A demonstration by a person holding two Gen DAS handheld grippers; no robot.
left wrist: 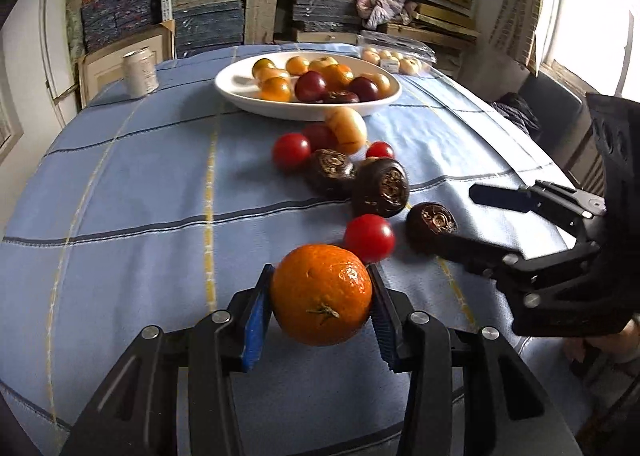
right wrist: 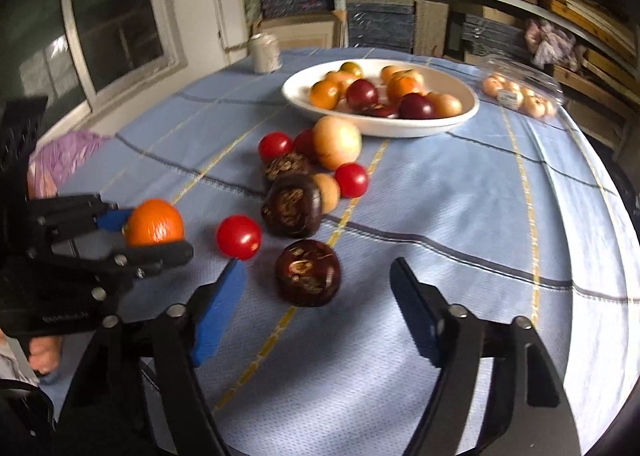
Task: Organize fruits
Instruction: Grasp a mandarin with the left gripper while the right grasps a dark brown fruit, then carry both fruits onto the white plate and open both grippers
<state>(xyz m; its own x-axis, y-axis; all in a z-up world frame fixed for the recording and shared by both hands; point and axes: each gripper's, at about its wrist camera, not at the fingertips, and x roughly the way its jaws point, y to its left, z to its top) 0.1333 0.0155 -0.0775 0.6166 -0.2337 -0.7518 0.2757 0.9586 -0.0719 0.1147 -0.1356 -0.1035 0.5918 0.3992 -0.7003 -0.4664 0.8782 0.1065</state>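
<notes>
Orange mandarin (left wrist: 321, 294) clamped between the blue pads (left wrist: 253, 326) of the left gripper (left wrist: 320, 320), lifted off the cloth, probably headed for the white bowl (left wrist: 232, 89) at the far end with the other fruit. Right gripper (right wrist: 316, 314) spread wide, nothing in it, lined up just short of the nearest dark fruit (right wrist: 307, 272), likely next. Red tomato (right wrist: 238, 236) just left of that.
</notes>
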